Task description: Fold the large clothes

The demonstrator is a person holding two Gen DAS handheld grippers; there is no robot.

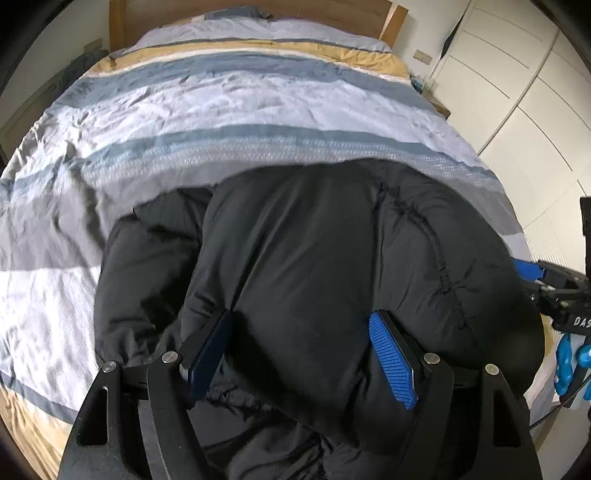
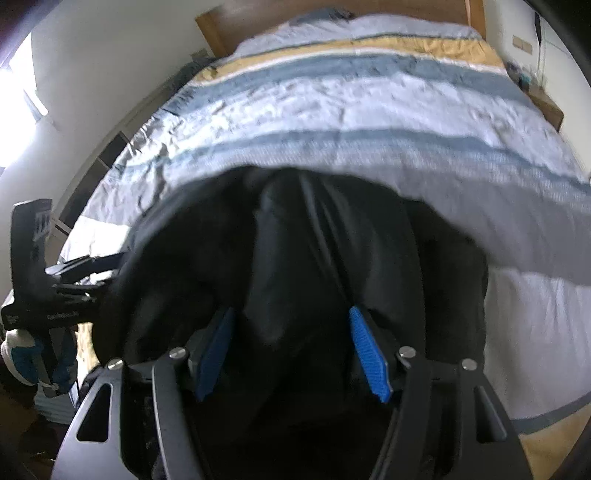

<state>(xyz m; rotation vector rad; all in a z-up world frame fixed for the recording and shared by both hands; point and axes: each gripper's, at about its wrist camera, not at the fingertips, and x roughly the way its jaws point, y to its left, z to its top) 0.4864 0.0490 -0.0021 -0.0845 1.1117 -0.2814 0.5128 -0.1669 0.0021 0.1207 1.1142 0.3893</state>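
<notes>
A black puffy jacket (image 1: 332, 258) lies bunched at the near edge of the bed (image 1: 258, 110), on a striped duvet (image 1: 229, 92) of grey, white, blue and mustard bands. The left gripper (image 1: 301, 354) has its blue pads spread wide with a thick roll of the padded fabric bulging up between them; the jaws stand apart, and whether they press the cloth at all I cannot tell. The right gripper (image 2: 291, 350) looks much the same, fingers parted around a dark fold of the jacket (image 2: 314, 240), though this view is blurred. Working at opposite sides of the garment like this makes sense to me: a bulky coat needs both ends managed together to turn or double it over neatly. In the left view the other gripper (image 1: 554, 291) shows at the jacket's far right side. The duvet is rumpled, soft ground that gives under a push. A wooden headboard (image 1: 391, 18) backs the bed, and white wardrobe doors (image 1: 517, 92) line the right wall.
</notes>
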